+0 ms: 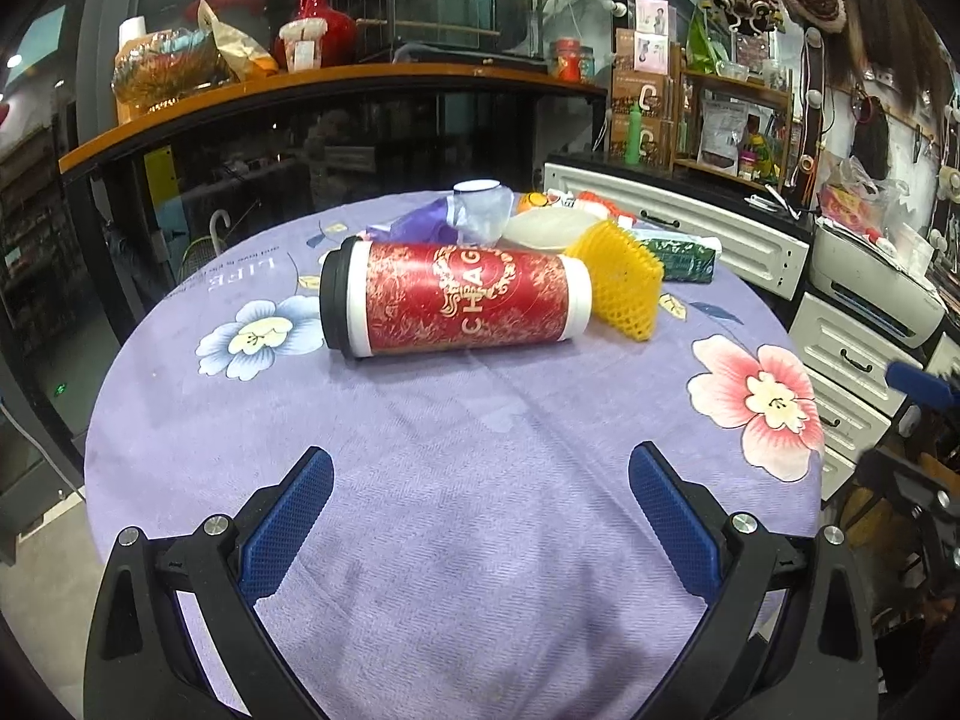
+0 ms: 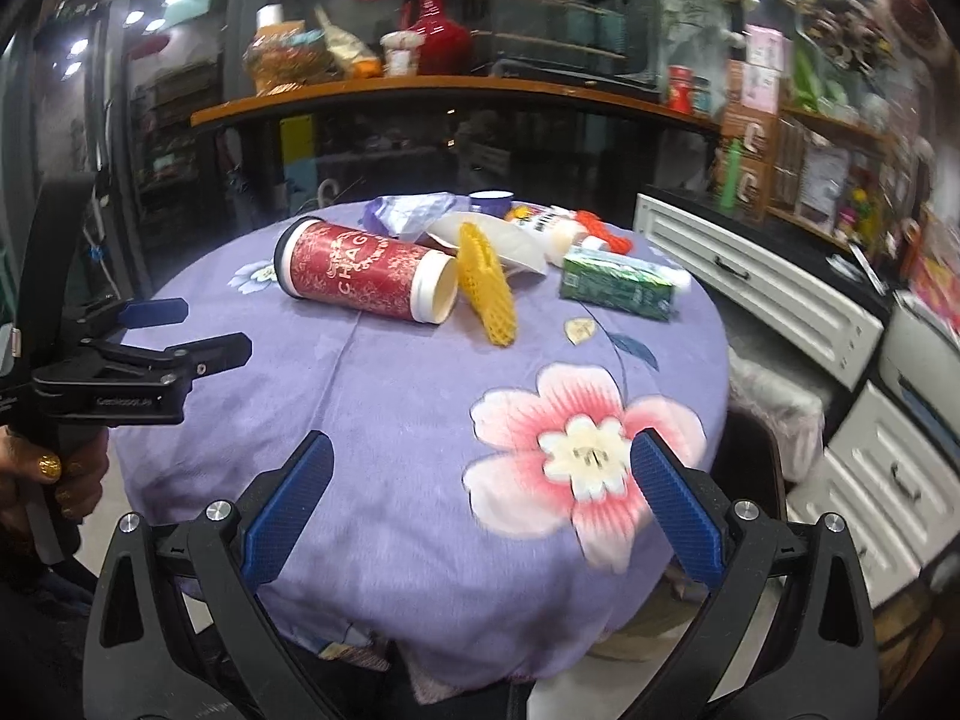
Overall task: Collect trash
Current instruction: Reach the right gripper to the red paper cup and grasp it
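A red paper cup (image 1: 456, 300) with a black lid lies on its side on the round table (image 1: 420, 450); the right wrist view shows the cup (image 2: 366, 279) too. Against it leans a yellow foam net (image 1: 624, 282) (image 2: 486, 288). Behind are a purple bag (image 1: 414, 228), a clear plastic cup (image 1: 480, 210), a white bowl (image 1: 546, 228) and a green carton (image 2: 618, 288). My left gripper (image 1: 480, 516) is open above the near cloth, well short of the cup. My right gripper (image 2: 480, 510) is open over the pink flower print (image 2: 576, 456). Nothing sits between either pair of fingers.
White drawer cabinets (image 2: 750, 282) stand to the right of the table. A dark glass counter with an orange top (image 1: 336, 84) runs behind it. A bin with a pale liner (image 2: 774, 414) sits low at the table's right. A hand (image 2: 54, 480) holds the left gripper's handle.
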{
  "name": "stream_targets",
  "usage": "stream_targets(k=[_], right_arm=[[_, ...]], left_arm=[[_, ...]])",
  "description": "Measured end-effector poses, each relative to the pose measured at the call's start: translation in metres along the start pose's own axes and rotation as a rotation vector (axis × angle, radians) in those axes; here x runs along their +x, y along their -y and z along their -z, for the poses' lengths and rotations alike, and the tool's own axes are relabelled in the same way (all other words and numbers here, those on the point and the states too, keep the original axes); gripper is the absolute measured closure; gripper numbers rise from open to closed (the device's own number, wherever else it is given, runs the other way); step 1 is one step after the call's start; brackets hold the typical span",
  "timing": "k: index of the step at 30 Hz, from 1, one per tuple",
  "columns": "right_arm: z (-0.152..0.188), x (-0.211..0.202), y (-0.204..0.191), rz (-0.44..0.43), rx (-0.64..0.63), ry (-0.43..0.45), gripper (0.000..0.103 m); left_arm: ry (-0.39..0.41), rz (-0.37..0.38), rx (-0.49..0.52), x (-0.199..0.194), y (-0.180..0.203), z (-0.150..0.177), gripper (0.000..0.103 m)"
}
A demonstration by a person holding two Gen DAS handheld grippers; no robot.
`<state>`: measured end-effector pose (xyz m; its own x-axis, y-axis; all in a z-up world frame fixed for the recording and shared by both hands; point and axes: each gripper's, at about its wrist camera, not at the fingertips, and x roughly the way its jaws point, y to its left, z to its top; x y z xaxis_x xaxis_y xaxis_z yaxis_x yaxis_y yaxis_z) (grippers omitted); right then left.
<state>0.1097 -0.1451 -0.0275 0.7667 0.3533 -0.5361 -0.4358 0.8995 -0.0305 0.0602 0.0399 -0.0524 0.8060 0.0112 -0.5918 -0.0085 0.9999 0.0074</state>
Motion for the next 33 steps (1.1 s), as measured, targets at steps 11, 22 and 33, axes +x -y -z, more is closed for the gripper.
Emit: stream_targets(k=[11, 22, 33], right_arm=[[-0.077, 0.067, -0.061, -0.269, -0.379, -0.031, 0.005], [-0.141, 0.167, -0.132, -0.346, -0.745, -0.176, 0.005], [-0.141, 0.229, -0.163, -0.283, -1.006, -0.307, 0.011]], left_arm=[[-0.010, -0.036, -0.086, 0.002, -0.053, -0.022, 0.005], [-0.034, -0.103, -0.120, 0.013, -0.108, -0.034, 0.005], [-0.097, -0.078, -0.153, 0.043, -0.136, -0.032, 0.005]])
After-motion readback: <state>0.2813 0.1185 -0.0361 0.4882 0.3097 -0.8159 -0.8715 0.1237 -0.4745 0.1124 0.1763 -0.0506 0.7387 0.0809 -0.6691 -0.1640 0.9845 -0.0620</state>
